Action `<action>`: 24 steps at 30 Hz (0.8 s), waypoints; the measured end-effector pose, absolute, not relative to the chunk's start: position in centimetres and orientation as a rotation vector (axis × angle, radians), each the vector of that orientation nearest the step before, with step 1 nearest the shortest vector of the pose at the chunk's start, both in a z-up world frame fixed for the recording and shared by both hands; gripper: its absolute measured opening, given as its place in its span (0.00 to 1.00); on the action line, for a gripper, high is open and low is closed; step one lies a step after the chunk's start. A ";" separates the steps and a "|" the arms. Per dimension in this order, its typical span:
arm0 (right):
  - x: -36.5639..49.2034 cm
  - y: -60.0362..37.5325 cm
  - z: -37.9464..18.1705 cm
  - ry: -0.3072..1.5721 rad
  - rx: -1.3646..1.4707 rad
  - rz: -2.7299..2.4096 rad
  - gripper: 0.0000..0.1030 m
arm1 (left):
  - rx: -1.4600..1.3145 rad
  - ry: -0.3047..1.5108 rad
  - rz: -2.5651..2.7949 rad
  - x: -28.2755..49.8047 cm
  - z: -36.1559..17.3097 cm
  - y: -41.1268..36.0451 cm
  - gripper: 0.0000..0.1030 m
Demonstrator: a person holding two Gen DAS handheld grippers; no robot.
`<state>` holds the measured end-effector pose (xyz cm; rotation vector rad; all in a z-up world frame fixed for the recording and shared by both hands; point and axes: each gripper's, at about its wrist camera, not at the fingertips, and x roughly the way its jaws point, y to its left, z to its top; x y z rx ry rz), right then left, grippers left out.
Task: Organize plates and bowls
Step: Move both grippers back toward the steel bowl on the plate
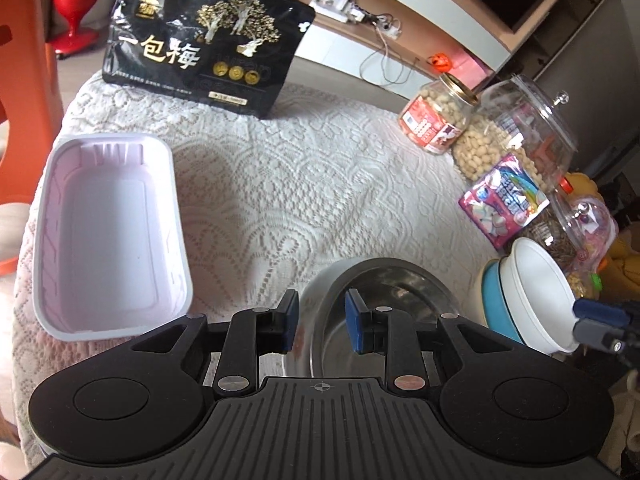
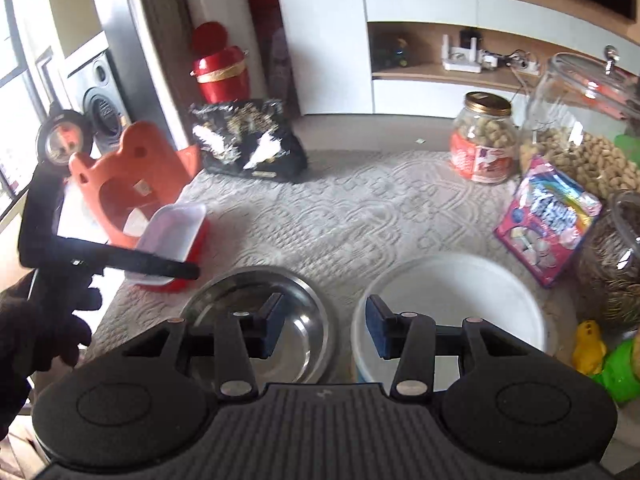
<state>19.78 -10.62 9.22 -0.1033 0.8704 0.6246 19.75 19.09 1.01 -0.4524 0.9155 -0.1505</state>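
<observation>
A steel bowl [image 1: 384, 300] sits on the lace tablecloth near the front edge; it also shows in the right wrist view [image 2: 296, 320]. My left gripper [image 1: 322, 322] is open and straddles the bowl's left rim, one finger outside and one inside. A white bowl [image 1: 536, 292] rests tilted on a blue bowl [image 1: 496, 304] to the right; the white bowl also shows in the right wrist view [image 2: 460, 300]. My right gripper [image 2: 326, 330] is open over the gap between the steel and white bowls, holding nothing. A white rectangular tray [image 1: 108, 232] lies at left.
A black snack bag [image 1: 200, 40] stands at the back. Peanut jars [image 1: 440, 120], a clear lidded jar [image 1: 528, 136] and a pink candy packet [image 1: 504, 200] crowd the right side. An orange chair [image 2: 132, 184] stands left of the table.
</observation>
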 end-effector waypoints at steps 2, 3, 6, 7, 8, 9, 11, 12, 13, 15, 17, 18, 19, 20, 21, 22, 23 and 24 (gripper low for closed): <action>19.0 -9.8 8.1 0.940 -0.083 0.661 0.43 | -0.441 0.903 -0.178 19.6 1.0 18.6 0.27; 18.7 -9.6 7.3 0.973 -0.059 0.674 0.43 | -0.429 0.901 -0.181 19.5 1.0 18.4 0.27; 18.4 -9.2 5.2 1.036 0.012 0.658 0.43 | -0.355 0.915 -0.133 19.5 0.4 17.6 0.27; 18.3 -9.3 4.5 1.043 0.035 0.643 0.43 | -0.339 0.926 -0.121 19.6 0.1 17.4 0.27; 18.2 -9.4 3.8 1.044 0.061 0.629 0.43 | -0.326 0.942 -0.112 19.6 -0.3 17.4 0.27; 18.1 -9.5 3.2 1.038 0.081 0.616 0.43 | -0.316 0.960 -0.107 19.8 -0.7 17.3 0.27; 17.8 -9.5 2.2 1.021 0.108 0.594 0.43 | -0.313 0.985 -0.108 19.9 -1.4 17.2 0.29; 17.8 -9.4 1.8 1.014 0.118 0.585 0.43 | -0.309 0.996 -0.109 19.9 -1.7 17.1 0.29; 17.7 -9.5 1.5 1.004 0.125 0.574 0.43 | -0.303 1.002 -0.110 20.0 -2.0 17.0 0.29; 17.7 -9.4 0.9 0.985 0.109 0.540 0.43 | -0.296 1.004 -0.116 20.0 -2.3 16.8 0.29; 18.3 -9.3 0.0 0.993 0.102 0.500 0.43 | -0.295 1.008 -0.121 20.2 -2.7 16.7 0.29; 18.7 -9.3 -0.6 1.004 0.106 0.490 0.43 | -0.298 1.011 -0.125 20.3 -3.0 16.6 0.29; 18.9 -9.2 -1.0 1.014 0.109 0.483 0.43 | -0.301 1.015 -0.129 20.4 -3.2 16.6 0.29; 19.0 -9.1 -1.4 1.012 0.109 0.477 0.46 | -0.308 1.024 -0.134 20.5 -3.5 16.7 0.29; 19.0 -8.8 -1.5 0.991 0.094 0.464 0.47 | -0.315 1.035 -0.137 20.7 -3.9 16.7 0.29; 19.0 -8.6 -1.6 0.985 0.077 0.456 0.48 | -0.320 1.043 -0.142 20.8 -4.1 16.7 0.30; 19.1 -8.4 -1.7 0.974 0.065 0.442 0.48 | -0.324 1.054 -0.147 20.9 -4.4 16.6 0.30; 19.0 -8.3 -1.8 0.966 0.058 0.437 0.48 | -0.327 1.061 -0.150 21.0 -4.7 16.6 0.30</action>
